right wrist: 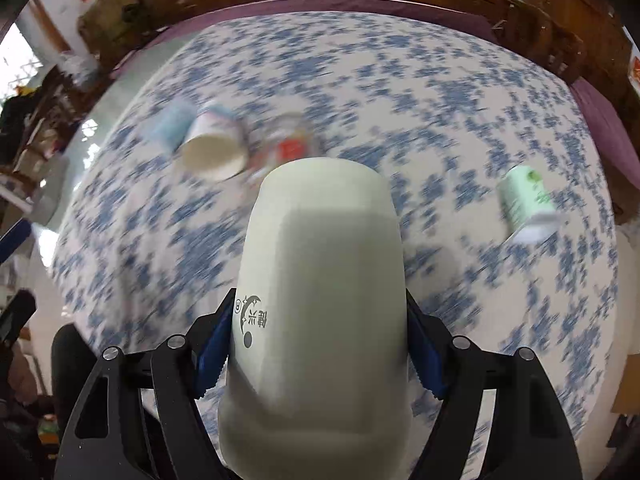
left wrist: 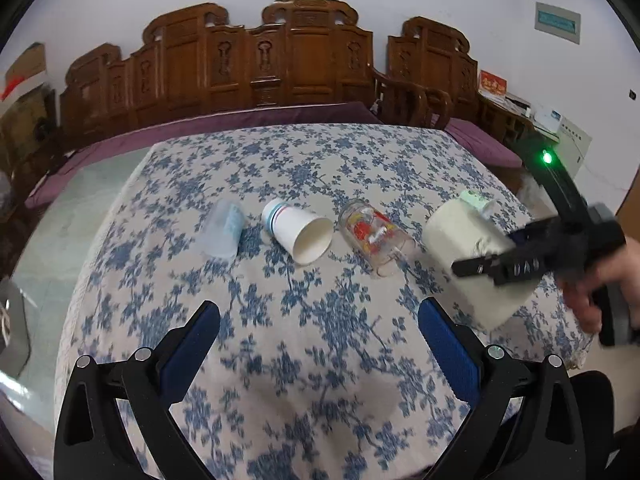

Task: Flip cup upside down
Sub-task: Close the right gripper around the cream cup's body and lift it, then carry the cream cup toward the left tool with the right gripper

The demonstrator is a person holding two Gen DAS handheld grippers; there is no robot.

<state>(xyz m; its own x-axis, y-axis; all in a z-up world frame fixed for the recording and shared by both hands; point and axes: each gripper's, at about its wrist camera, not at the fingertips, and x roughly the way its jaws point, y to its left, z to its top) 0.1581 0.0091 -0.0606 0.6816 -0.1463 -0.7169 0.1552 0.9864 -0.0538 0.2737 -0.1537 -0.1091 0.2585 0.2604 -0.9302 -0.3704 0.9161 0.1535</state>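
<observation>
Cups (left wrist: pixel 312 236) side by side on tablecloth (left wrist: pixel 304 344)

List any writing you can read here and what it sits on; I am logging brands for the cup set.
"健兴", beside a moon-and-stars logo: printed in dark ink on the cream cup held in the right gripper; it appears rotated and may be misread.
Glass cup: red and yellow picture, no legible words.
Paper cup: coloured stripes only.
Green cup: dark green marks, too blurred.
Wall plaque and red box: too small.
</observation>
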